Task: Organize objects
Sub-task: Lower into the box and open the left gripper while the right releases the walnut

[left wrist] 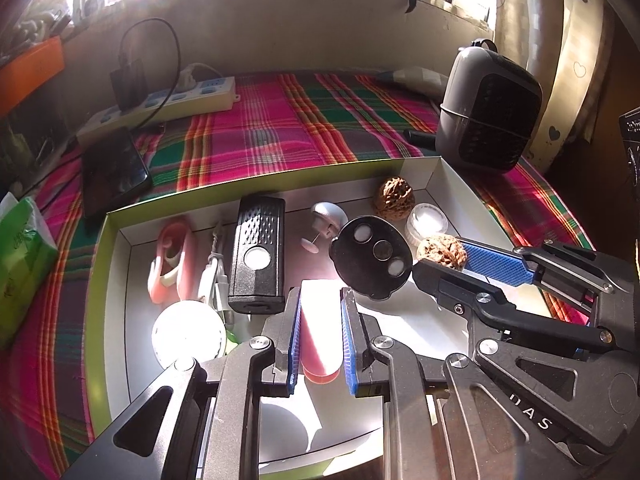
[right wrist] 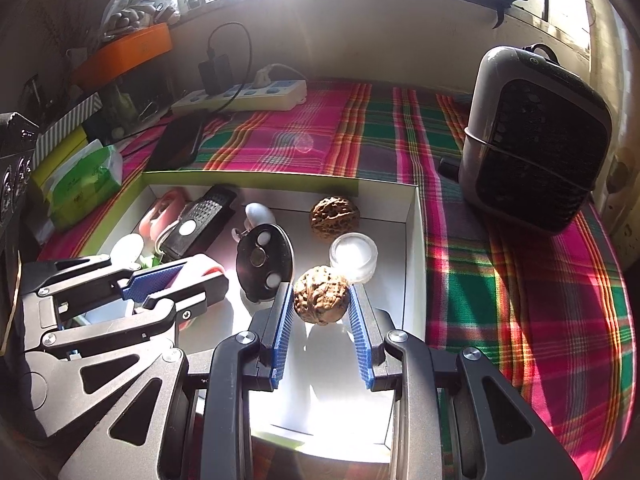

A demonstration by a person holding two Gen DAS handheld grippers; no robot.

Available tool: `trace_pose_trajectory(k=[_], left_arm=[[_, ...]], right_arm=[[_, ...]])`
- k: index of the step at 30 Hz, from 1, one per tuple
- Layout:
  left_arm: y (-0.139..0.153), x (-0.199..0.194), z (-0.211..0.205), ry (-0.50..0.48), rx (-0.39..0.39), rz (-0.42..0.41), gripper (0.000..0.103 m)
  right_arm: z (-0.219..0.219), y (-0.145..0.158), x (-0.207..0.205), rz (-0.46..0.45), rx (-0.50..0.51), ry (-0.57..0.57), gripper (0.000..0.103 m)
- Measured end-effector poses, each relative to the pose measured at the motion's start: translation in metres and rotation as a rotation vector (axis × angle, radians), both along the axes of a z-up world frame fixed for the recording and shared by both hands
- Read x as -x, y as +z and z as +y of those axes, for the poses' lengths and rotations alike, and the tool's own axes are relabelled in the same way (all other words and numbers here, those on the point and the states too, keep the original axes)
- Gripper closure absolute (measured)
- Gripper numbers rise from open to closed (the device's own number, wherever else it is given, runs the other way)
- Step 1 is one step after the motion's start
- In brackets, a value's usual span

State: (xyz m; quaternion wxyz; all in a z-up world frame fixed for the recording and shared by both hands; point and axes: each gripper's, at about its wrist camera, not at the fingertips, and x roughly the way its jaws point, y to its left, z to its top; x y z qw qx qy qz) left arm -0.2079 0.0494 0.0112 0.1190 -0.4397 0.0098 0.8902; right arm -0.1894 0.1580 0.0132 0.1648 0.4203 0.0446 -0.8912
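A white-lined box with green outer walls lies on a plaid cloth. My left gripper is shut on a pink cylinder low over the box's near middle. To its right, my right gripper is shut on a walnut close to the box floor. Inside the box are a second walnut, a clear small jar, a black oval disc, a black remote-like block, a pink clip and a white ball.
A grey fan unit stands on the cloth right of the box. A power strip and a dark phone lie behind the box on the left. A green tissue pack sits at the far left. A grey pin and white cable lie in the box.
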Motion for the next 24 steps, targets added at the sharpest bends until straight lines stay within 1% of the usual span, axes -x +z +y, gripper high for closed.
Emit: trace_pose_trajectory(k=[24], left_arm=[[0.0005, 0.0000, 0.0009, 0.005, 0.019, 0.006, 0.087]], right_arm=[[-0.0016, -0.0001, 0.0009, 0.007, -0.009, -0.001, 0.073]])
